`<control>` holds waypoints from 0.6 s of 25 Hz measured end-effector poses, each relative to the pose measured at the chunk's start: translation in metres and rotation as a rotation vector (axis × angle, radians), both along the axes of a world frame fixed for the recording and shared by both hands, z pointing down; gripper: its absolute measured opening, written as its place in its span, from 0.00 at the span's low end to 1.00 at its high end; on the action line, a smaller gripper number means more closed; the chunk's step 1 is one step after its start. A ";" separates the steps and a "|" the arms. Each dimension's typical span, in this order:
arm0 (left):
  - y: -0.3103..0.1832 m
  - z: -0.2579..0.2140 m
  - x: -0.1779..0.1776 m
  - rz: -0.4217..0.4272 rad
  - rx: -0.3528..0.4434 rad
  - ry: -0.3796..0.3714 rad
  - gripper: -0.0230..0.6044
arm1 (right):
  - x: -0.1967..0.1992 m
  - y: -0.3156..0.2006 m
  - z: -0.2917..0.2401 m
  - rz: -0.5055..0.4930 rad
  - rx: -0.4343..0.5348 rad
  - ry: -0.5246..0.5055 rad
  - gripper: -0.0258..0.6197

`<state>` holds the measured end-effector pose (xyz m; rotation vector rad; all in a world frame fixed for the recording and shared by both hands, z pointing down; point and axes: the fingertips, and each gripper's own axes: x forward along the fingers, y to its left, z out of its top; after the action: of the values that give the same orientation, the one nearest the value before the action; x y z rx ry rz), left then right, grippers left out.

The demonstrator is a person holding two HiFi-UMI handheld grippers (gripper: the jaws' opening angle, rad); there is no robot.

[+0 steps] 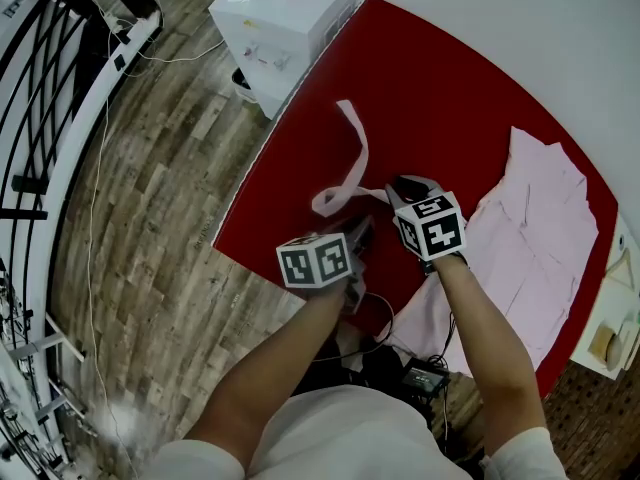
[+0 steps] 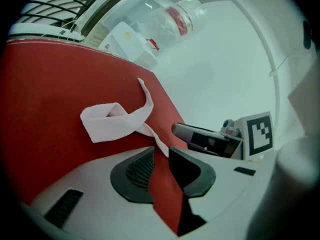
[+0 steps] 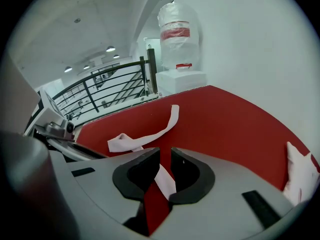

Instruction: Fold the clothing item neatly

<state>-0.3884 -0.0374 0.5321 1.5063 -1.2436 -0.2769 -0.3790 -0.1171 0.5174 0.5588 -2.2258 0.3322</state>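
A long pale pink cloth strip lies curled on the red table, with a loop at its near end. The pink garment is spread flat at the right. My left gripper sits near the front edge. In the left gripper view its jaws stand slightly apart over bare red, and the strip's tail ends just ahead of them. My right gripper is over the same tail. Its jaws are a little apart with the strip lying in the gap and red showing beside it.
A white foam box stands at the table's far left corner with a plastic-wrapped bottle on it. A black railing runs past the wooden floor on the left. Cables and a small device hang below the front edge.
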 end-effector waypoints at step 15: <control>-0.003 0.006 -0.022 -0.001 -0.009 -0.026 0.14 | -0.046 -0.020 0.014 0.012 0.008 -0.030 0.13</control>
<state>-0.4103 -0.0408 0.5377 1.5059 -1.2648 -0.2528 -0.4251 -0.1376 0.5314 0.5747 -2.2546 0.3399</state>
